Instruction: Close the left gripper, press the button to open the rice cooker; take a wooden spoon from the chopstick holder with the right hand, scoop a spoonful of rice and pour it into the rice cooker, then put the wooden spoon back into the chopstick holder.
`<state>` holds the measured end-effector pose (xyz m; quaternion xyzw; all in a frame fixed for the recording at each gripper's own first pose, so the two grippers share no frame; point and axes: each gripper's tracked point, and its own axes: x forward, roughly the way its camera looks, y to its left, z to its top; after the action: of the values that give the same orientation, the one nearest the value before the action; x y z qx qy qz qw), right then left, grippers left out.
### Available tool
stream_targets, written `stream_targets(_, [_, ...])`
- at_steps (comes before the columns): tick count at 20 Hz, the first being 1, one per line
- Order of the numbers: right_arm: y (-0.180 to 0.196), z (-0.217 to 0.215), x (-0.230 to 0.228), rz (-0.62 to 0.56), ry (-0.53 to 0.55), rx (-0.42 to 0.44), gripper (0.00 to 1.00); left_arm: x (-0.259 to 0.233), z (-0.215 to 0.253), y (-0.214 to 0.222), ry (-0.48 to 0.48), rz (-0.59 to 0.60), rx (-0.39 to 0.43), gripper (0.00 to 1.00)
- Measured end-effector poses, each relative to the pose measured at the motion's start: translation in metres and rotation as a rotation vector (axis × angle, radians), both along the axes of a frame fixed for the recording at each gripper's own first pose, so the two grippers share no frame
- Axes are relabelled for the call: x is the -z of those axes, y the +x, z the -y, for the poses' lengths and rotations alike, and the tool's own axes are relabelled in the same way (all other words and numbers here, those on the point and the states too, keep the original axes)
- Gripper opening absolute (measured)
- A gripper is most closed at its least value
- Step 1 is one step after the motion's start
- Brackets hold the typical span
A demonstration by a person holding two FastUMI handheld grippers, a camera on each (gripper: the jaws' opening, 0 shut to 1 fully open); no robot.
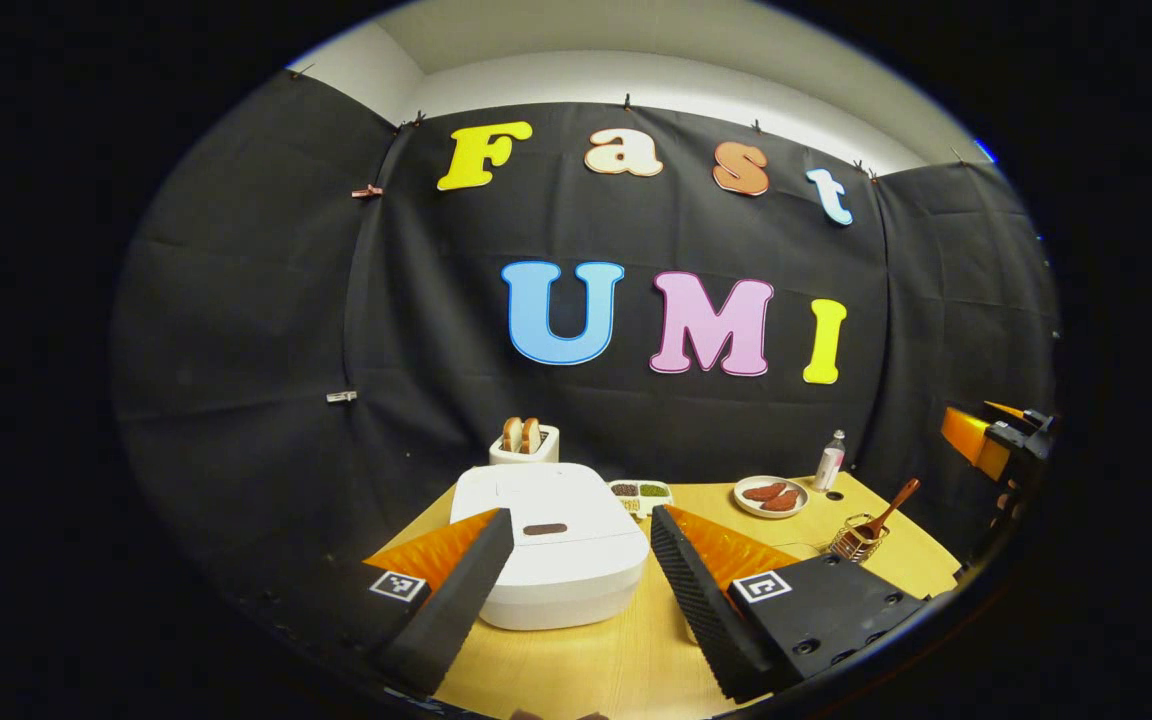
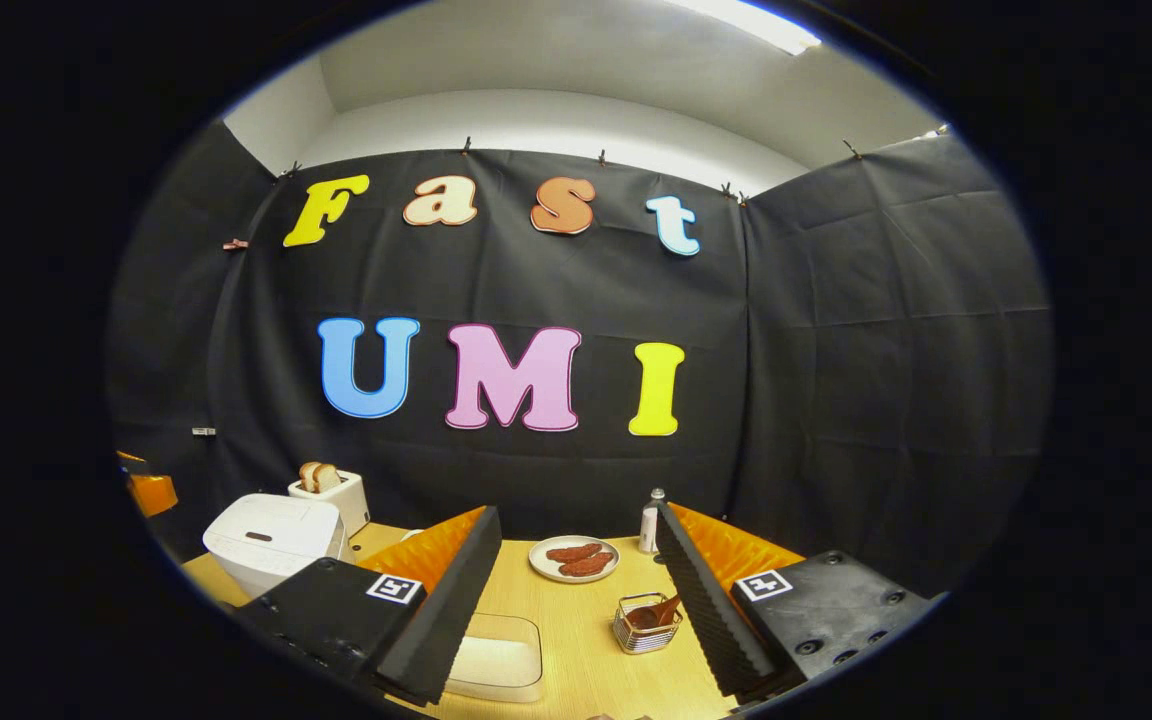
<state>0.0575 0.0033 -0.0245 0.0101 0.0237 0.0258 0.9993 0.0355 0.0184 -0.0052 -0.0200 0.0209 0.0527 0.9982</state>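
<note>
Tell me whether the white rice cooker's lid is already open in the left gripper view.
No: the white rice cooker sits on the wooden table with its lid flat and shut, between the open left gripper's fingers.

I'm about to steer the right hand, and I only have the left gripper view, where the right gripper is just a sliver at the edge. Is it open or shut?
Observer: Open. In the right gripper view the right gripper has its fingers spread wide and holds nothing.
Operator: Where's the spoon holder from there?
Observer: The wire holder stands on the table ahead, between the fingers and close to the right-hand one, with the wooden spoon in it.
Operator: And the rice?
Observer: A clear box with something pale inside sits by the other finger; I can't confirm it's rice.
</note>
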Motion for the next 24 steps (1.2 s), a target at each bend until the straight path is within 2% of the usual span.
stream_targets(4, [0.007,0.001,-0.001,0.005,0.0,-0.003,0.98,-0.009,-0.018,0.022,-0.077,0.008,-0.02,0.95])
stream_targets(8, [0.009,0.007,0.002,-0.004,-0.018,0.001,0.98,-0.017,-0.046,0.055,-0.055,-0.003,-0.056,0.93])
stream_targets(10, [0.014,0.013,0.009,-0.021,-0.022,0.002,0.98,-0.02,-0.059,0.075,-0.029,-0.012,-0.062,0.78])
stream_targets(11, [0.015,0.015,0.014,-0.031,-0.021,0.003,0.98,-0.019,-0.064,0.086,-0.027,-0.025,-0.064,0.68])
stream_targets(16, [0.018,0.034,0.032,-0.069,-0.032,0.024,0.98,0.009,-0.07,0.135,-0.061,-0.125,-0.02,0.44])
stream_targets(17, [0.018,0.038,0.035,-0.079,-0.035,0.028,0.98,0.014,-0.068,0.144,-0.066,-0.141,-0.005,0.33])
stream_targets(19, [0.02,0.045,0.04,-0.094,-0.041,0.035,0.98,0.03,-0.059,0.162,-0.088,-0.188,0.063,0.22])
stream_targets(22, [0.023,0.053,0.047,-0.107,-0.03,0.036,0.98,0.055,-0.06,0.181,-0.081,-0.26,0.092,0.14])
stream_targets(23, [0.022,0.056,0.047,-0.109,-0.018,0.04,0.98,0.064,-0.058,0.186,-0.093,-0.283,0.108,0.09])
stream_targets(24, [0.023,0.06,0.049,-0.112,-0.011,0.045,0.98,0.073,-0.054,0.189,-0.117,-0.31,0.129,0.08])
